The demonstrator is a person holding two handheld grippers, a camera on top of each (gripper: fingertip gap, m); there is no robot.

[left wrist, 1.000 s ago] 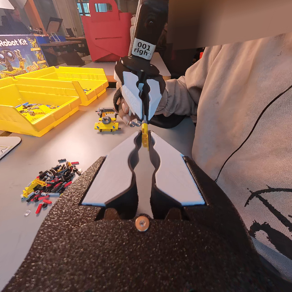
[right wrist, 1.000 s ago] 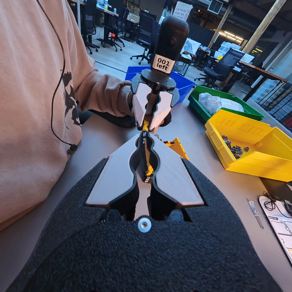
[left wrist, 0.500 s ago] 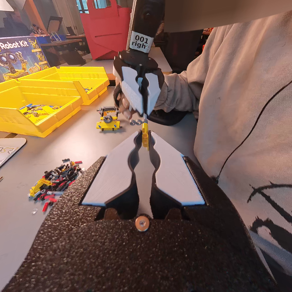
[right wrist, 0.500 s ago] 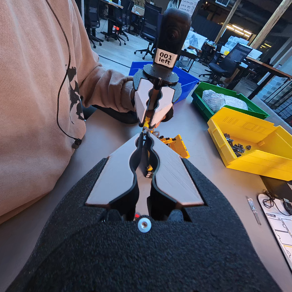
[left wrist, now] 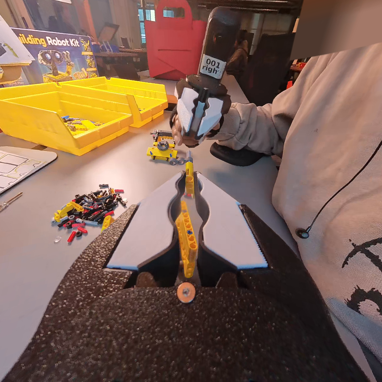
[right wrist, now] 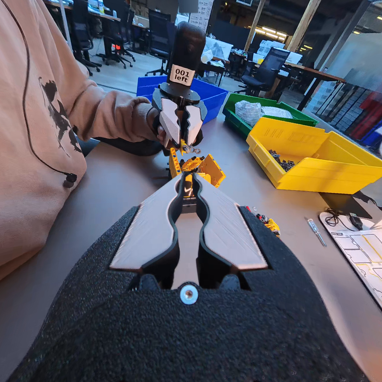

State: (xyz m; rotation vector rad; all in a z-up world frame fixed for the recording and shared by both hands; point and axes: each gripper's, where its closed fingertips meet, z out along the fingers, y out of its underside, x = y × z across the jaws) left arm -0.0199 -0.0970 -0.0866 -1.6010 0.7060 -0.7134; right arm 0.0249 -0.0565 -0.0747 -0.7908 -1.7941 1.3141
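While the table (left wrist: 124, 169) carried yellow bins (left wrist: 62, 107) at ten o'clock and a parts pile (left wrist: 88, 208) at nine, the right gripper (left wrist: 191, 135) hung at twelve, nearly closed and seemingly empty, and the left gripper (left wrist: 189, 173) pinched a yellow beam (left wrist: 189, 183) squarely, its grey connector (left wrist: 179, 161) clear.

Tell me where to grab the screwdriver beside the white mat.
Take the screwdriver by its clear handle, the thicker far end, straight from above, closing across its width. It lies flat on the table, so likely only top and sides are free; the thin shaft offers less to hold.
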